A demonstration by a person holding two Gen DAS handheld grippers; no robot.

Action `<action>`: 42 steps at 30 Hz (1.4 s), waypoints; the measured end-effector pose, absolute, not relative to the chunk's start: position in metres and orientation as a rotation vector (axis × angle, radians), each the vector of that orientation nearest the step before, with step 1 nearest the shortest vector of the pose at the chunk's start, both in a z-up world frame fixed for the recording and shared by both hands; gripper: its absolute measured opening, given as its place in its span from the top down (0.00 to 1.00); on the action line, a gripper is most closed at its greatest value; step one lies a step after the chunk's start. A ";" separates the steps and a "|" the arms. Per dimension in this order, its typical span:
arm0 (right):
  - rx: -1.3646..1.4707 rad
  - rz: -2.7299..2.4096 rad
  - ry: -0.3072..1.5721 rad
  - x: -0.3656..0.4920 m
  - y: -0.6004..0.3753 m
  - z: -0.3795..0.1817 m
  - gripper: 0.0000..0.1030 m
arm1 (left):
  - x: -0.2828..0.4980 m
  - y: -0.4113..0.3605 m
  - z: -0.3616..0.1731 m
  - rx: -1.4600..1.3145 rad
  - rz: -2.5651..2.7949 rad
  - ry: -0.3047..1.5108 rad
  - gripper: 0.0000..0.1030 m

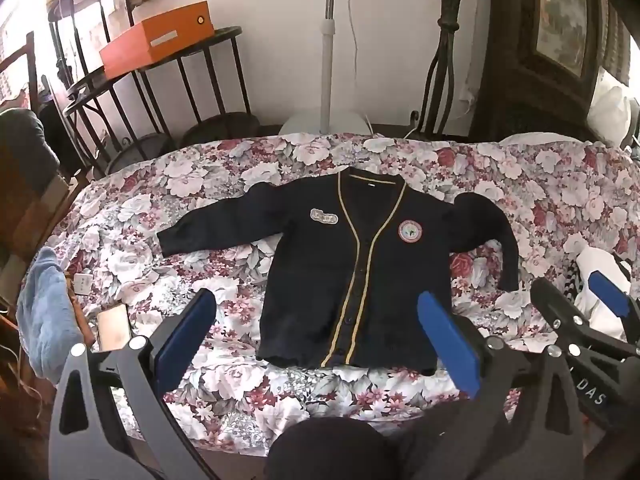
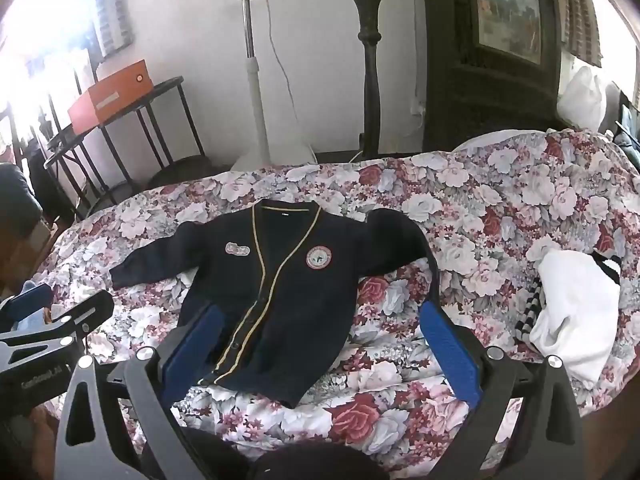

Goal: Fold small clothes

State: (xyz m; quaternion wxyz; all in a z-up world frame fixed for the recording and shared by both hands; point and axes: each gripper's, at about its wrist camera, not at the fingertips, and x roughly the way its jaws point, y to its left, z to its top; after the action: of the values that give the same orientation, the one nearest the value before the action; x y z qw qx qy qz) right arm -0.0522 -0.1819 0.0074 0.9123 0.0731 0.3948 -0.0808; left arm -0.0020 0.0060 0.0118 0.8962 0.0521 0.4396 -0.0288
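A small navy cardigan (image 1: 348, 264) with gold trim and two chest patches lies flat and face up on the floral cover (image 1: 280, 380), both sleeves spread out. My left gripper (image 1: 316, 312) hovers open above its lower hem with nothing between the blue pads (image 1: 448, 336). In the right wrist view the same cardigan (image 2: 280, 280) lies ahead, and my right gripper (image 2: 320, 324) stands open over its lower right part, holding nothing. The right gripper (image 1: 580, 300) also shows at the right edge of the left wrist view.
A white garment with a striped piece (image 2: 572, 320) lies on the cover to the right. A blue towel (image 1: 44, 312) hangs at the left edge. Behind stand a dark metal shelf with an orange box (image 1: 156, 36), a fan pole (image 1: 330, 40) and a dark cabinet (image 1: 540, 48).
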 end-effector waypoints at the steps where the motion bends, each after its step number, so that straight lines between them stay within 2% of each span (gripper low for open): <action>1: 0.147 -0.167 0.806 -0.053 -0.181 0.006 0.03 | -0.002 0.006 0.013 0.107 -0.059 0.912 0.05; 42: 0.158 -0.154 0.791 -0.058 -0.191 0.000 0.03 | 0.000 0.008 0.009 0.103 -0.051 0.934 0.05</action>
State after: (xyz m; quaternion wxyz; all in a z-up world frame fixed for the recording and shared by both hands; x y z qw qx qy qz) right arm -0.0583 -0.1911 -0.0003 0.9168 0.0766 0.3846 -0.0749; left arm 0.0003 0.0081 0.0086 0.8913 0.0496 0.4501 -0.0245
